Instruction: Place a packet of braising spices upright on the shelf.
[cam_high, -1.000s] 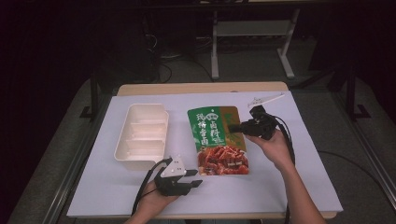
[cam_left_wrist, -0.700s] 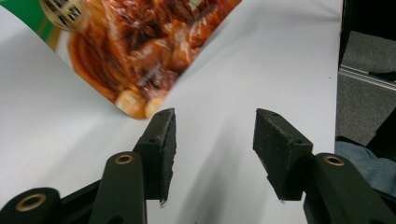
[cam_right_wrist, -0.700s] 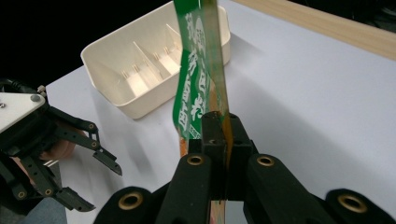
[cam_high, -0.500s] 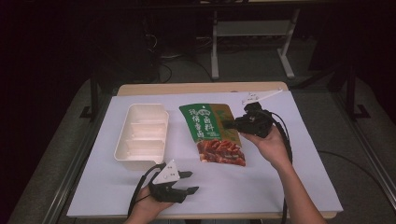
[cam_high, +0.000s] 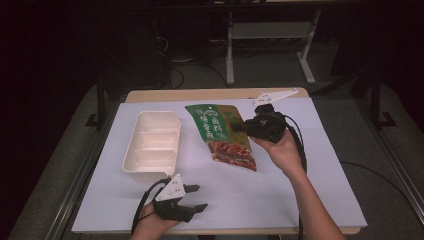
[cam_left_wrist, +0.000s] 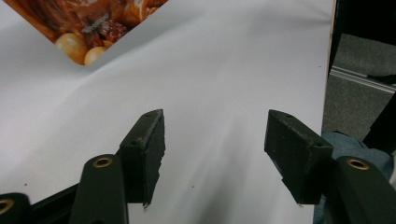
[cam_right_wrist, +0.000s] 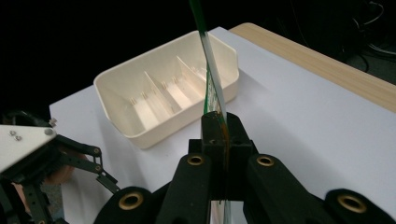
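A green food pouch (cam_high: 219, 131) with a picture of braised meat lies tilted over the white table cover, right of the tray. My right gripper (cam_high: 241, 128) is shut on the pouch's right edge. In the right gripper view the pouch (cam_right_wrist: 209, 70) stands edge-on, rising out of the closed jaws of the right gripper (cam_right_wrist: 223, 128). My left gripper (cam_high: 196, 197) is open above the table's front edge, holding nothing. In the left gripper view its jaws (cam_left_wrist: 217, 140) are wide apart over bare white cover, with the pouch's corner (cam_left_wrist: 88, 28) far ahead at the upper left.
A cream tray (cam_high: 136, 152) with three empty compartments sits left of the pouch; the same tray (cam_right_wrist: 121, 81) lies ahead in the right gripper view. The left gripper (cam_right_wrist: 105, 170) appears at that view's lower left. A wooden table edge (cam_high: 200, 95) borders the white cover (cam_high: 300, 190).
The right gripper has carried the pouch left and toward the back of the table. The left gripper has drifted slightly toward the front edge, still open.
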